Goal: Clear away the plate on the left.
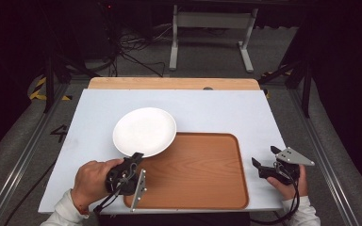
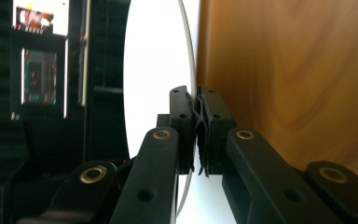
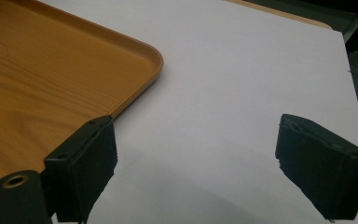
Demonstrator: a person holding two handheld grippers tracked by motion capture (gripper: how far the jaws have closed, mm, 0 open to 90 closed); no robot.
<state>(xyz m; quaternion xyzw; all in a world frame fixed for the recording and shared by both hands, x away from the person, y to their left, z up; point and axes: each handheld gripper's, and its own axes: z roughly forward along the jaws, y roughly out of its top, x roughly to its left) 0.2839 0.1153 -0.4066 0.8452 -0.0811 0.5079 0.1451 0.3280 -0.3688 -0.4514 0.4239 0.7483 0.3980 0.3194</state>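
White and round, a plate [image 1: 144, 131] sits toward the left of a pale surface [image 1: 217, 110], its near-right edge overlapping the far-left corner of a wooden tray [image 1: 198, 172]. The tray is a shallow rectangle with rounded corners and a raised lip, lying at the near edge of the surface, in front of the person.

The left hand [image 1: 90, 180] comes in from the bottom left, holding the left claw [image 1: 136, 155]. That claw is clamped on the plate's near rim — in the left gripper view its two black jaws press together on the thin white edge [image 2: 186, 70], with the plate seen nearly side-on and the brown tray beside it. Whether the plate is lifted or still resting flat cannot be told.

The right hand [image 1: 290, 181] holds the right claw [image 1: 264, 157] just off the tray's right side, near the right edge of the surface. Its jaws stand wide apart with nothing between them — the right gripper view looks across bare pale surface, with the tray's rounded corner [image 3: 144, 53] at the left.

Beyond the far edge a strip of light wood [image 1: 169, 83] shows, then grey floor [image 1: 207, 52] with cables.
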